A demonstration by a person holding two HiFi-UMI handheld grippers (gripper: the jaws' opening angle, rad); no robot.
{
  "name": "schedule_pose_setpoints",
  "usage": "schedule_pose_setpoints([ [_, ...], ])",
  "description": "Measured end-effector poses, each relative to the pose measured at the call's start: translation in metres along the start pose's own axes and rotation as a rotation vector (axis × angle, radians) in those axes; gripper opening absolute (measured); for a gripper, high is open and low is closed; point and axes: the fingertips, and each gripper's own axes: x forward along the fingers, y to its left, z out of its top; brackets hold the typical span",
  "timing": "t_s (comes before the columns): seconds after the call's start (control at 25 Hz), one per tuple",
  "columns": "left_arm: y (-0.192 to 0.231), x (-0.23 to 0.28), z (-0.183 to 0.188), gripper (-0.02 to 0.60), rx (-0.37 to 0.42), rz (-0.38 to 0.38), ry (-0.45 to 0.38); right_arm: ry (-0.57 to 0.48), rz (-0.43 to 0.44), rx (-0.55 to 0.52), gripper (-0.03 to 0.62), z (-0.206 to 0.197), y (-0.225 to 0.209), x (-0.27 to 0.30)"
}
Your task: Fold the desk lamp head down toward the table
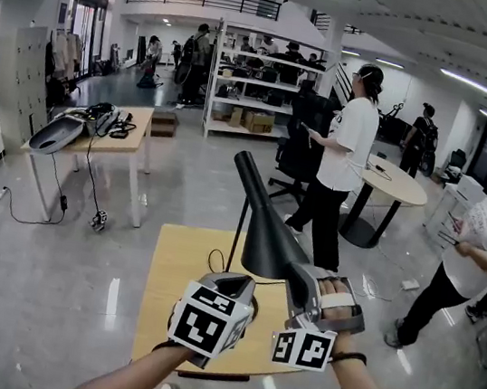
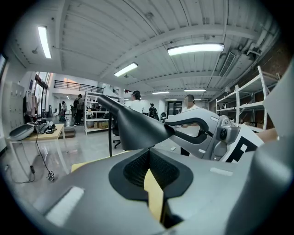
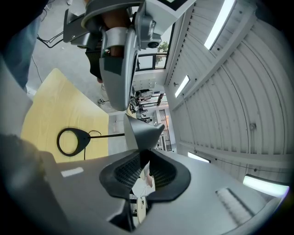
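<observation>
A black desk lamp stands on a small wooden table (image 1: 175,265); its thin pole (image 1: 237,234) rises from a ring base (image 3: 72,141). The cone-shaped lamp head (image 1: 262,224) slants with its wide end low and towards me. My right gripper (image 1: 297,275) is level, with its jaws closed on the rim of that wide end; in the right gripper view the lamp head (image 3: 140,133) runs in between the pads of the right gripper (image 3: 143,156). My left gripper (image 1: 232,281) hovers beside it just under the lamp head (image 2: 133,124), and the left gripper (image 2: 148,158) is shut with nothing in it.
Two people stand past the table, one in a white shirt (image 1: 341,159) and one at the right (image 1: 483,245). A round table (image 1: 392,181), an office chair (image 1: 298,152), shelves (image 1: 251,89) and a long table (image 1: 105,141) with gear lie farther off. The lamp's cable (image 1: 214,258) loops on the tabletop.
</observation>
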Motion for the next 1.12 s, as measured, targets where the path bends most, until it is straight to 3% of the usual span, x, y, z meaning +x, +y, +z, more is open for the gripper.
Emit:
schedule_pose_setpoints([
  [0.52,0.023,0.007,0.000,0.020,0.009,0.006,-0.004,0.023,-0.004,0.027,0.064,0.005,0.035,0.027],
  [0.8,0.012,0.017,0.000,0.020,0.008,0.004,0.001,0.030,0.001,0.022,0.080,-0.009,0.050,0.027],
  [1.12,0.037,0.030,-0.010,0.020,-0.006,0.004,0.014,0.046,0.023,0.025,0.097,-0.003,0.074,0.054],
])
